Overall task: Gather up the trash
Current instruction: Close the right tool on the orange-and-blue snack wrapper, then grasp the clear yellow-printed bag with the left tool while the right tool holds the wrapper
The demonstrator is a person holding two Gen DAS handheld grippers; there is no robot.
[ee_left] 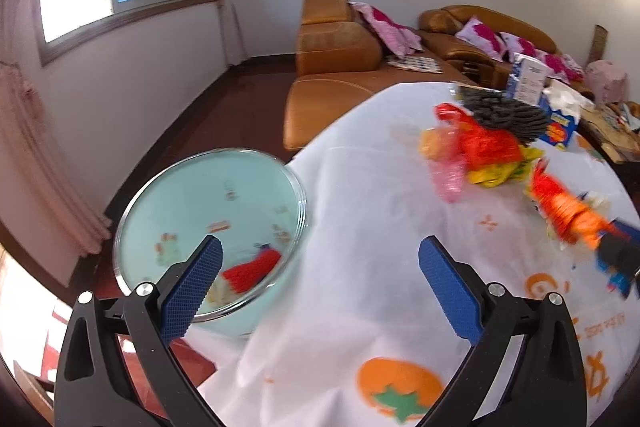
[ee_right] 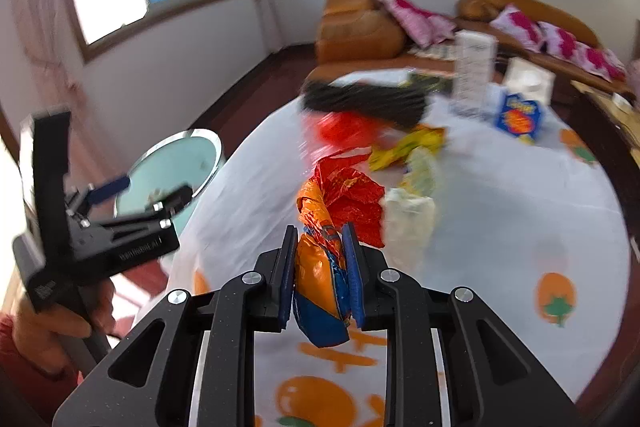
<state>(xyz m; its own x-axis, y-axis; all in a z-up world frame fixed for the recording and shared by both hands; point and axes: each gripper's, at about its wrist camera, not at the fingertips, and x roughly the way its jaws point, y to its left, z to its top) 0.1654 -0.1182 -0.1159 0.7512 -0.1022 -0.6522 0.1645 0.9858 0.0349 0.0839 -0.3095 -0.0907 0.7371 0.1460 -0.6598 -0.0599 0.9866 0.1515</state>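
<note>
Both views motion-blurred; left gripper (ee_left: 320, 287), lower centre of its view, 2 blue ribbed pads spread wide with nothing between, hides part of 1 round pale-green bin (ee_left: 208, 227) at lower left holding 1 red scrap (ee_left: 252, 269), hard to make out. Right gripper (ee_right: 319, 277), lower centre of its view, pinches 1 crinkled orange-red-blue foil wrapper (ee_right: 332, 223) above the white fruit-print tablecloth (ee_right: 500, 195). Remaining wrappers (ee_right: 404, 143) at centre-right too smeared to count.
</note>
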